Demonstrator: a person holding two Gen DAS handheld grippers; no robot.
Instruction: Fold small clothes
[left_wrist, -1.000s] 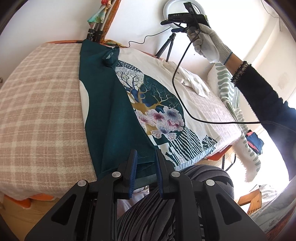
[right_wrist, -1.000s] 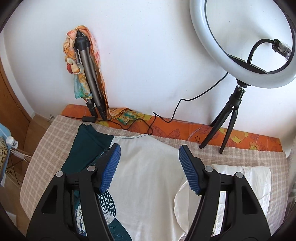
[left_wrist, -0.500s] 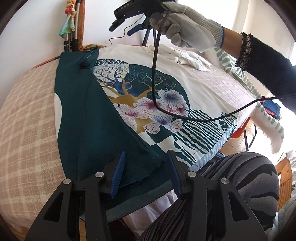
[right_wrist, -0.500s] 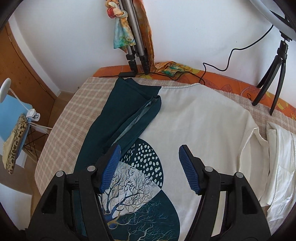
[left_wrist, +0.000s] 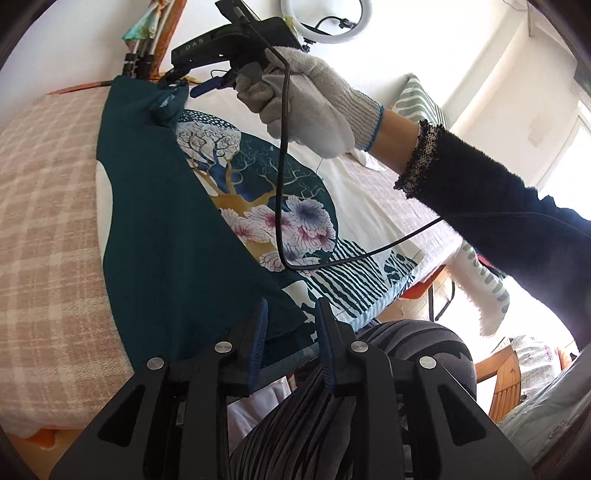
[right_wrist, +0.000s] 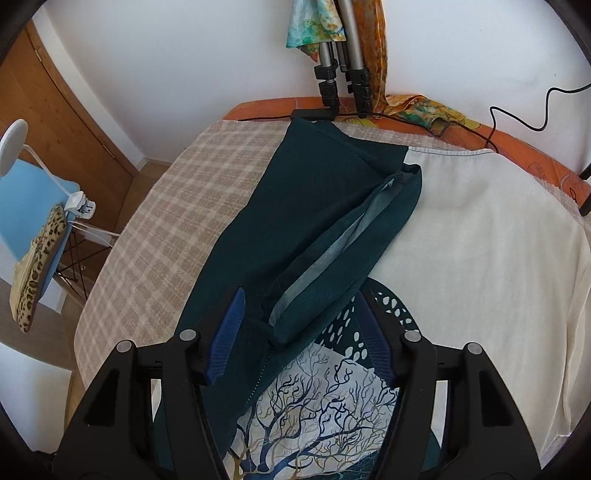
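Both tools are matte black plastic. The left gripper (left_wrist: 290, 317) has angular triangular cut-outs in its arms, four round silver screws across the knuckles, and ribbed dark blue pads lining its two fingers (left_wrist: 258, 332). The right gripper (right_wrist: 299, 325) has the same build; seen from the left wrist, pale lettering marks its black body, and a thin black cable (left_wrist: 280, 177) loops down from it. The right hand (left_wrist: 306, 103) wears a grey-white knit glove with a blue-edged ribbed cuff. Bare wrist skin shows, then a beaded bracelet and a fuzzy dark navy sleeve (left_wrist: 498, 218). Grey-and-black striped trousers (left_wrist: 388, 369) cover the legs.
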